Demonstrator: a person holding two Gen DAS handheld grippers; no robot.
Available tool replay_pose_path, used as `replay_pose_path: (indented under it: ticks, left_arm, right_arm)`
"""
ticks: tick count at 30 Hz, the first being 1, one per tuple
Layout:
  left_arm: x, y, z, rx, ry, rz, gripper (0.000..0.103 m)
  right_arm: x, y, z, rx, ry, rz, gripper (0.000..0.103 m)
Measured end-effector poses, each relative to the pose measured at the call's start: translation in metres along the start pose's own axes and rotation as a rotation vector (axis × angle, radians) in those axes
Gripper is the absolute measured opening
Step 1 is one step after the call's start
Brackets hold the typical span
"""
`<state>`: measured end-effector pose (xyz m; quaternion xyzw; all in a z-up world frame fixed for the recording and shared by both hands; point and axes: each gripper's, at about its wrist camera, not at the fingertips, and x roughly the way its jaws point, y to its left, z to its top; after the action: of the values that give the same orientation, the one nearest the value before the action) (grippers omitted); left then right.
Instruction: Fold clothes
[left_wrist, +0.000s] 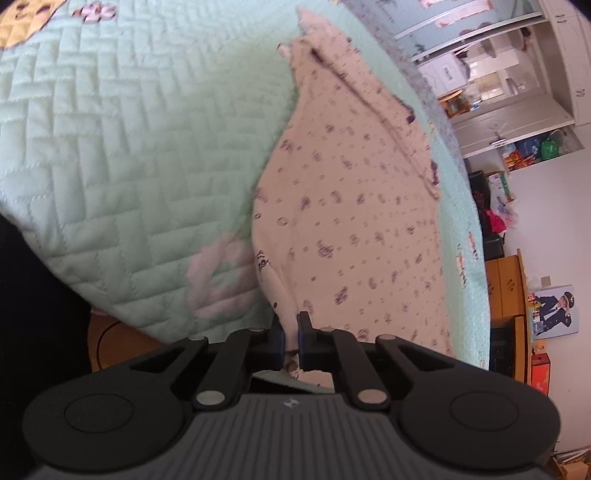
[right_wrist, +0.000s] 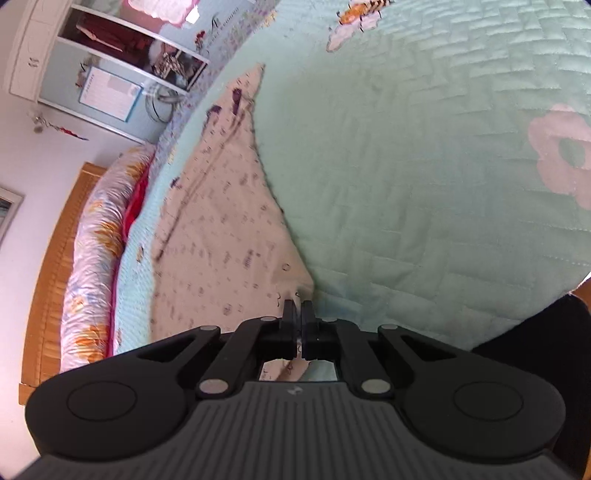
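Observation:
A cream garment with small purple prints (left_wrist: 351, 206) lies spread on a mint-green quilted bedspread (left_wrist: 122, 155). My left gripper (left_wrist: 291, 332) is shut on the garment's near edge, with cloth pinched between the blue pads. In the right wrist view the same garment (right_wrist: 221, 221) stretches away over the bedspread (right_wrist: 424, 166). My right gripper (right_wrist: 298, 314) is shut on the garment's near corner. The garment's far end narrows to a point near the bed's far edge.
White cabinets and shelves (left_wrist: 509, 85) stand beyond the bed. A wooden dresser (left_wrist: 506, 291) is at the right. A rolled floral duvet (right_wrist: 92, 266) lies against the wooden headboard (right_wrist: 48, 280). The bed's near edge drops to the floor (left_wrist: 122, 343).

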<state>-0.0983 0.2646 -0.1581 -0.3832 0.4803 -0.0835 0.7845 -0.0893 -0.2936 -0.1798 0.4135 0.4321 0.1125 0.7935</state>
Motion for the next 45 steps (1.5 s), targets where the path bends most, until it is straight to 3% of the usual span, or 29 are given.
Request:
replay_pose_path:
  ticks: [8, 12, 17, 23, 32, 37, 45]
  left_arm:
    - [-0.029, -0.023, 0.020, -0.025, -0.108, -0.113, 0.005]
    - [-0.031, -0.036, 0.050, -0.047, -0.140, -0.199, 0.005]
    - [-0.019, -0.067, 0.110, 0.004, -0.201, -0.165, 0.006]
    - [0.019, -0.101, 0.202, 0.030, -0.239, -0.120, 0.006]
    - [0.116, -0.124, 0.328, 0.034, -0.214, -0.032, 0.006]
    - [0.169, -0.112, 0.373, 0.005, -0.192, 0.000, 0.006]
    - [0.219, -0.087, 0.415, -0.051, -0.148, 0.071, 0.009]
  right_arm:
    - [-0.020, 0.031, 0.020, 0.033, -0.096, 0.098, 0.005]
    - [-0.014, 0.051, 0.043, 0.065, -0.132, 0.159, 0.005]
    - [0.013, 0.092, 0.090, 0.065, -0.165, 0.212, 0.005]
    - [0.073, 0.134, 0.164, 0.049, -0.178, 0.195, 0.005]
    - [0.193, 0.147, 0.269, 0.113, -0.163, 0.158, 0.005]
    - [0.254, 0.133, 0.306, 0.150, -0.149, 0.118, 0.006]
    - [0.303, 0.109, 0.337, 0.187, -0.164, 0.101, 0.006]
